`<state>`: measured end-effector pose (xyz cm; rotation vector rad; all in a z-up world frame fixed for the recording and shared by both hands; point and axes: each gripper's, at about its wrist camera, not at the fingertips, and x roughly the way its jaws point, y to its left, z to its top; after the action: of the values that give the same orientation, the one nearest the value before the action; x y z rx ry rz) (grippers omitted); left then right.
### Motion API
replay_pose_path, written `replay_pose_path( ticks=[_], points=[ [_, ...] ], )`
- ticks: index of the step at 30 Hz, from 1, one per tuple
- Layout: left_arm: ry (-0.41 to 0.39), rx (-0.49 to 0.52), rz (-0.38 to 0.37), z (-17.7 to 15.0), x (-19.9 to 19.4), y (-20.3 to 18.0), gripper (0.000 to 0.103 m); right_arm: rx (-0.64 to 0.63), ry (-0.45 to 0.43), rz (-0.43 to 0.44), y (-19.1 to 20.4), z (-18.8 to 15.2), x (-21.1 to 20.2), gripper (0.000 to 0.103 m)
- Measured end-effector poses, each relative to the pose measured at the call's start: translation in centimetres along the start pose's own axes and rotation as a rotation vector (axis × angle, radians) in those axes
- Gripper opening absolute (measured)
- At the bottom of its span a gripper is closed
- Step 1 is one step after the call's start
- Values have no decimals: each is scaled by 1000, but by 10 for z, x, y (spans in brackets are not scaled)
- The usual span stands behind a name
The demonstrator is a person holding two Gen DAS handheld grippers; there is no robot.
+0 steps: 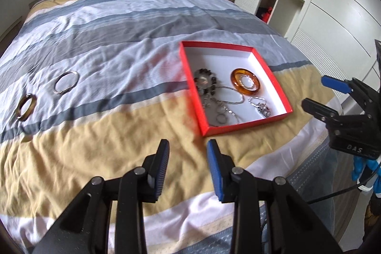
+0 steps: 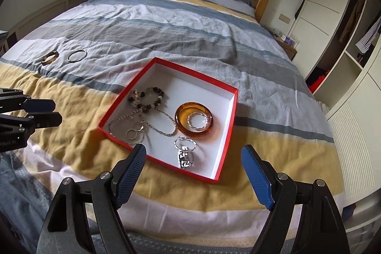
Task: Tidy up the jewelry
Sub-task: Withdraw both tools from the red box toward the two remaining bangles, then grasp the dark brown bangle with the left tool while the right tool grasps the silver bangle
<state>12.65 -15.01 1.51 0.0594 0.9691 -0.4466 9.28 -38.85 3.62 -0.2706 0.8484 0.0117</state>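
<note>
Both grippers hang above the near edge of the bed (image 2: 214,23) with nothing between the jaws: the left gripper (image 1: 188,154) stands half spread, the right gripper (image 2: 193,158) wide spread. The red box (image 2: 232,120) lies at 12 o'clock from the right one, its long axis running from near-right to far-left, with the amber bangle (image 2: 181,125), a beaded bracelet (image 2: 147,99) and chains inside. Two pieces are not yet collected: the thin silver bangle (image 1: 66,82) and the brown-gold ring (image 1: 25,107), both flat on the cover at about 10 o'clock from the left gripper. I think it is best to come down steeply over one rim and pinch across it, not scrape the cloth
</note>
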Motion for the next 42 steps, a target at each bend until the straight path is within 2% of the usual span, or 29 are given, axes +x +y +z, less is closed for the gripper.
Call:
replay_pose_path(
  ticks=[13, 16, 29, 34, 42],
  points=[
    [-50, -93, 55, -35, -52, 48, 32, -42, -41, -28, 36, 3, -55, 82],
    [-61, -122, 70, -44, -62, 63, 38, -59, -43, -31, 47, 4, -66, 82],
    [-113, -256, 158, -89, -101, 143, 39, -150, -42, -19, 107, 18, -82, 82],
    [-116, -311, 196, -100, -106, 174, 39, -168, -47, 35, 131, 28, -76, 82],
    [-73, -407, 242, -101, -83, 234, 39, -114, -78, 248, 161, 67, -39, 82]
  ],
)
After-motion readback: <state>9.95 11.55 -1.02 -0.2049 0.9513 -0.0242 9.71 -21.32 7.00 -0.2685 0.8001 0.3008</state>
